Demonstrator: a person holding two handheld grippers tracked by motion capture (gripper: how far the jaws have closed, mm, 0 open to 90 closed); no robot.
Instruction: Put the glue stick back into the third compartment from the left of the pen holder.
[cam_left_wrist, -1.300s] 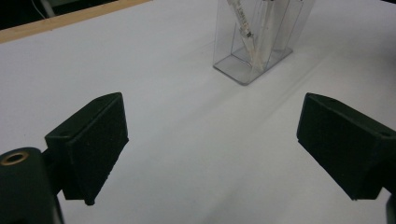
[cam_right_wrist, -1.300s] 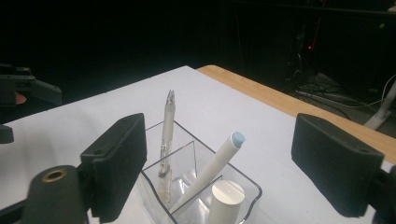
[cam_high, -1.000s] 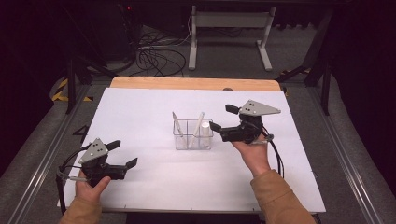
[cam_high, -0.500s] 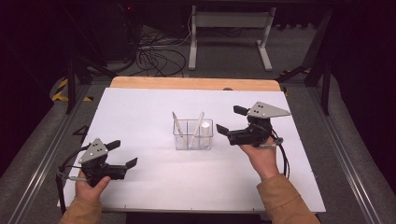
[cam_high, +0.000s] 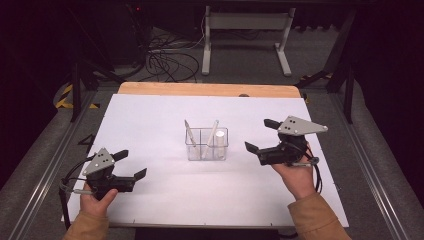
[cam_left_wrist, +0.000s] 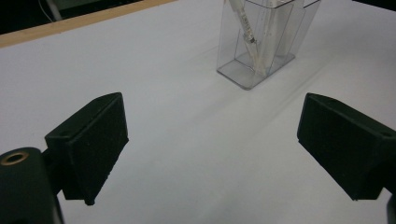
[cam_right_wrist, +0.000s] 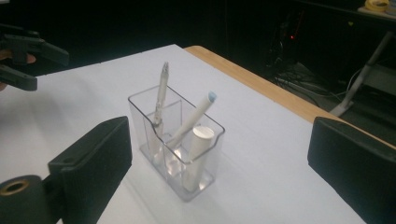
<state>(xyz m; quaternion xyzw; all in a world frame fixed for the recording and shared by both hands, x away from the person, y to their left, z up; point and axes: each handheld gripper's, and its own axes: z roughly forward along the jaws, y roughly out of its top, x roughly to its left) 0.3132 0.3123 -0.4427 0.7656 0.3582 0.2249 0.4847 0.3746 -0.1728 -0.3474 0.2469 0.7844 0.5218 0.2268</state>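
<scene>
Clear plastic organizer (cam_high: 207, 144), divided into compartments, standing upright near the middle of the white table sheet (cam_high: 150, 120). Contents: one white pen (cam_high: 190, 134) with a clip, leaning in a rear compartment; one white marker (cam_high: 210, 138) with a pale blue tip, slanted; one short white cylinder (cam_high: 219, 145), upright in the right front compartment. Right gripper (cam_high: 263, 136): near the organizer's right side, not touching it, jaws spread wide, empty. Left gripper (cam_high: 131, 164): near the front left of the sheet, well apart from the organizer, jaws spread wide, empty.
</scene>
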